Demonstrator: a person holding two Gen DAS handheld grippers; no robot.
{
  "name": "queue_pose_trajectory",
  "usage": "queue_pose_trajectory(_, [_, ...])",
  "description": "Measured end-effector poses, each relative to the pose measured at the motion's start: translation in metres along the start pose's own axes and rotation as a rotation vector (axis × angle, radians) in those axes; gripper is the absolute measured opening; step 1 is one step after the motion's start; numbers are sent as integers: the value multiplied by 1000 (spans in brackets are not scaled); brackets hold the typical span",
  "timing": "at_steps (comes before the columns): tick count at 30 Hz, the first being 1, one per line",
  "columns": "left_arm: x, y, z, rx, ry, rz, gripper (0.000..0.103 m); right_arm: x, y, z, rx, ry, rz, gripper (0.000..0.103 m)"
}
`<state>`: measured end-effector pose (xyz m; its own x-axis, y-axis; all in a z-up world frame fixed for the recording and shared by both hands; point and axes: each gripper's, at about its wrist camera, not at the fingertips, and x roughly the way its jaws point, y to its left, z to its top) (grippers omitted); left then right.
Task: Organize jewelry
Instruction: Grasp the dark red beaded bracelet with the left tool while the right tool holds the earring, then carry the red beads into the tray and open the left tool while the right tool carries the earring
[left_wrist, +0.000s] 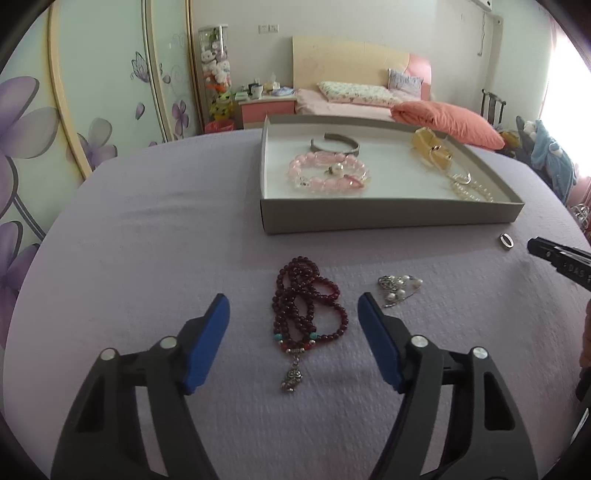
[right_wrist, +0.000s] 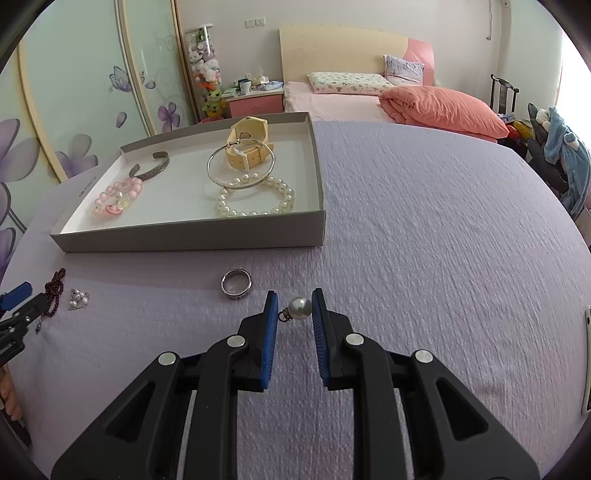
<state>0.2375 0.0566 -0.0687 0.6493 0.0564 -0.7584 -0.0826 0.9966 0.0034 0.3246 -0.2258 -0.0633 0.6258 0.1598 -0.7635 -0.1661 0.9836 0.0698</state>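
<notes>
The right gripper (right_wrist: 294, 308) pinches a pearl earring (right_wrist: 298, 308) just above the lavender-covered counter (right_wrist: 424, 240); lift it gently so it cannot pop free. The left gripper (left_wrist: 293, 325) hangs open astride the dark red bead necklace (left_wrist: 306, 314). Beyond, the grey tray (right_wrist: 192, 236) holds a pearl bracelet (right_wrist: 255, 197), silver bangle (right_wrist: 240, 166), yellow watch (right_wrist: 247, 142), cuff (right_wrist: 149, 168) and pink bead bracelet (right_wrist: 116, 199).

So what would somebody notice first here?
Probably the dark red bead necklace on the purple cloth, lying between the open left gripper. Then the shiny pearl pinched in the right gripper, and the grey tray of bracelets behind.
</notes>
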Motion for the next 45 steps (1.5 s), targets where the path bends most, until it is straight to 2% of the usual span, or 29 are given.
queue_pose_trajectory(5, [12,-4,2,-12,39,-11,70,0,0,0,1,2,6,19])
queue_pose_trajectory(8, [18,-5,5,-12,57,2,64,1,0,1,2,2,8,19])
queue_pose_trajectory(11, [19,-6,7,-13,53,13,53,0,1,2,2,1,11,20])
queue_pose_trajectory(15, [18,-11,7,9,48,6,17,-1,2,3,2,-2,15,20])
queue_pose_trajectory(16, [18,-12,7,16,47,6,14,-1,2,3,2,-3,16,19])
queue_pose_trajectory(24, [5,-8,3,5,16,-45,8,-10,4,5,-1,-22,29,20])
queue_pose_trajectory(31, [-29,-7,9,1,-71,-83,8,-24,8,11,-7,-64,42,19])
queue_pose_trajectory(45, [-89,-23,55,2,-253,-145,8,-48,22,34,-41,-152,75,19])
